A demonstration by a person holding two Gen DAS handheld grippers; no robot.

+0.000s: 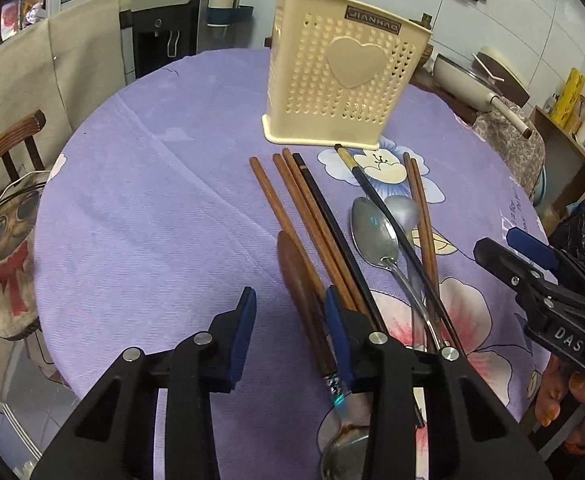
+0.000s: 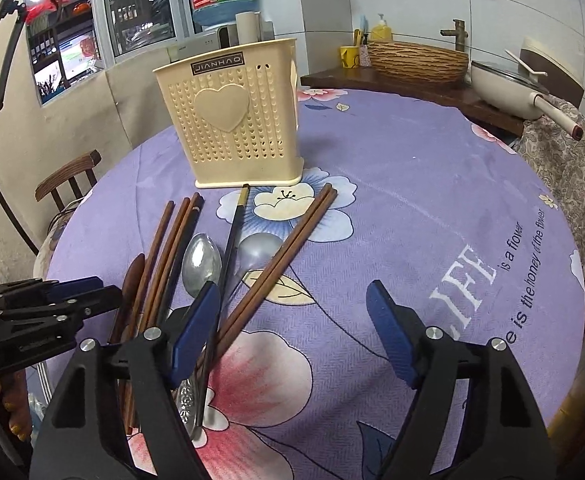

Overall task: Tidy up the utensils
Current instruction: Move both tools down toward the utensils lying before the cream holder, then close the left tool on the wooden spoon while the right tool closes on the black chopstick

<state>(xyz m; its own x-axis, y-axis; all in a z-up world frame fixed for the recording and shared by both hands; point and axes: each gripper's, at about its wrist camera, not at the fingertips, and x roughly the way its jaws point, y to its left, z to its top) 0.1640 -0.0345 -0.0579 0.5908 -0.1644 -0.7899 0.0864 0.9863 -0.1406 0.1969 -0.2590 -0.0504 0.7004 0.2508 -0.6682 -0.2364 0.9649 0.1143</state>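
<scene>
Surface [image 2: 412,184]: round, being covered by a purple cloth with printed flowers and lettering.

Utensil holder [image 1: 340,76]: cream plastic, perforated, a raised heart on its front; being kept upright toward the far side of the surface, nothing seen sticking out of its top.

Brown chopsticks [image 1: 292,216]: three being kept in a loose fan just before the holder, toward its left in the left wrist view. A further pair [image 2: 288,248] is lying on the other side of the spoons, its two sticks touching along their length.

Black chopsticks: one [image 1: 332,224] is lying against the brown fan; another, gold-banded [image 1: 384,208], is reaching the holder's base and crossing over a spoon.

Metal spoons: two bowls [image 1: 372,232] and [image 1: 402,210] are lying side by side between the chopstick groups. A third spoon bowl [image 1: 344,456] is showing at the near edge.

Wooden spoon [image 1: 300,276]: dark brown, lying left of the brown fan.

Left tool [image 1: 288,336]: jaws being held partly apart over bare cloth, nothing pressed between the blue pads; its right pad is standing just beside the wooden spoon.

Right tool [image 2: 292,332]: jaws being held wide, gripping nothing; its left pad is hanging above the utensil handles.
</scene>
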